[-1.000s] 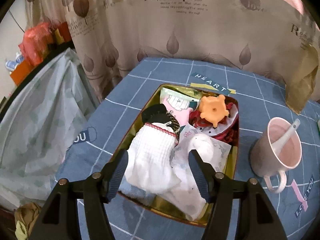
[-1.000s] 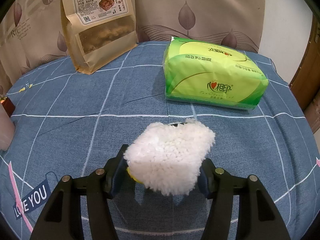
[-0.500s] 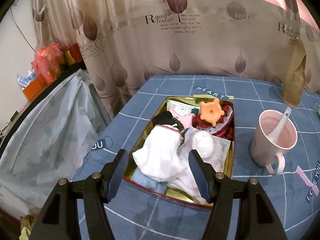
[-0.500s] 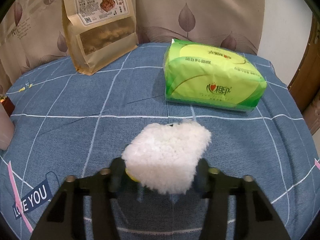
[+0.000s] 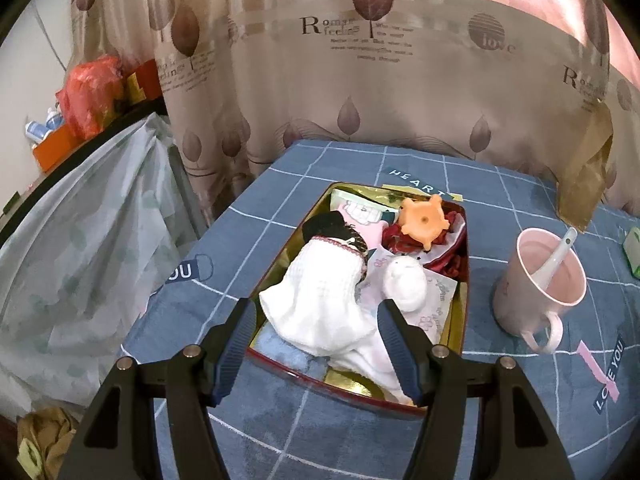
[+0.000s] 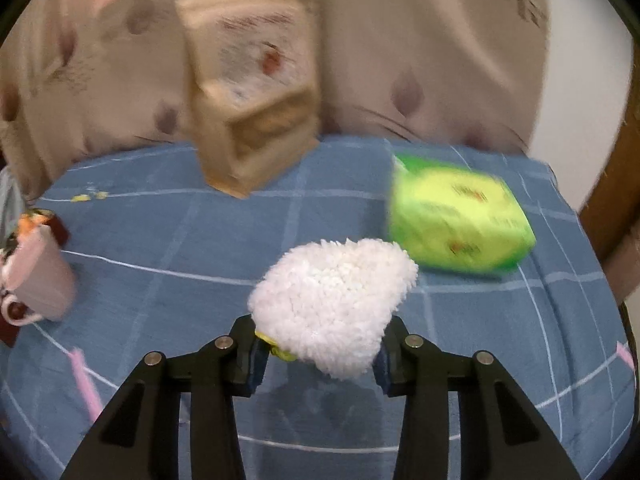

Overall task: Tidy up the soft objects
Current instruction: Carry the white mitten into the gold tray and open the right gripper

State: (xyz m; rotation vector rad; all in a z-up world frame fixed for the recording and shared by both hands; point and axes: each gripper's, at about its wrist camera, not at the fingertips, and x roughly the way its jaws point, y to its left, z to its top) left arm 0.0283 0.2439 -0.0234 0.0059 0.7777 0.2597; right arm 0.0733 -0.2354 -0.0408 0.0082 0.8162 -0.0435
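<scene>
A red-rimmed gold tin box (image 5: 362, 388) lies on the blue checked tablecloth (image 5: 280, 208). It holds a white sock (image 5: 320, 300), a white ball-shaped item (image 5: 405, 285), an orange plastic toy (image 5: 424, 220) and other soft things. My left gripper (image 5: 316, 354) is open and empty, raised just in front of the box's near end. My right gripper (image 6: 318, 354) is shut on a fluffy white soft object (image 6: 332, 300) with a yellow underside, lifted above the cloth. The box corner shows at the left of the right wrist view (image 6: 52, 224).
A pink mug (image 5: 540, 280) with a white spoon stands right of the box, and shows in the right wrist view (image 6: 36, 280). A brown snack bag (image 6: 252, 96) and a green tissue pack (image 6: 460, 224) sit at the back. Curtain behind; table edge at left.
My left gripper has pulled back and up from the box, leaving the sock inside. My right gripper has closed tighter on the fluffy object, lifted it and swung left; the view is blurred.
</scene>
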